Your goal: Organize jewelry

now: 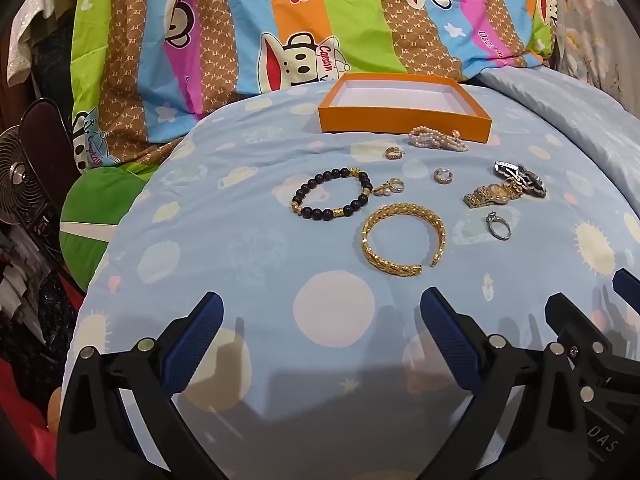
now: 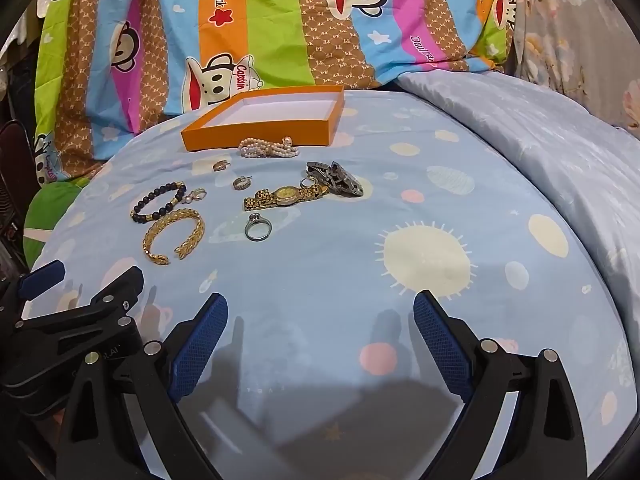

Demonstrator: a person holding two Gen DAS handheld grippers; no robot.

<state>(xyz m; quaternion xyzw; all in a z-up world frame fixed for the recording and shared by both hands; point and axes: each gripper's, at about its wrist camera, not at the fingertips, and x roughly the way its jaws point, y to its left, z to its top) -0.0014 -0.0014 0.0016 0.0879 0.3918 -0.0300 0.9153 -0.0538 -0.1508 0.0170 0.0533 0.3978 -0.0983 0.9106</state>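
**Q:** What is the status of each claw?

**A:** The left claw (image 1: 320, 332) is spread wide and holds nothing. The right claw (image 2: 320, 332) is likewise spread and empty. Both hover low over the bed (image 2: 420, 216), side by side, short of the jewelry.

**Q:** Where are the items?

**A:** All lie ahead of the claws on the bed. Nearest the left claw, just ahead: the gold cuff bracelet (image 1: 403, 240). Beyond it and to its left: the black bead bracelet (image 1: 332, 196). Ahead and left of the right claw: the silver ring (image 2: 258, 227), then the gold watch (image 2: 286, 196) with a dark watch (image 2: 340, 180) touching it. Small hoop earrings (image 1: 442, 176) lie scattered between. The pearl strand (image 1: 438, 139) rests against the near wall of the orange box (image 1: 404, 122), farthest from both claws.

**Q:** Progress?

**A:** Judged as not started. The box interior appears empty; every piece is still outside it. All transfers remain.
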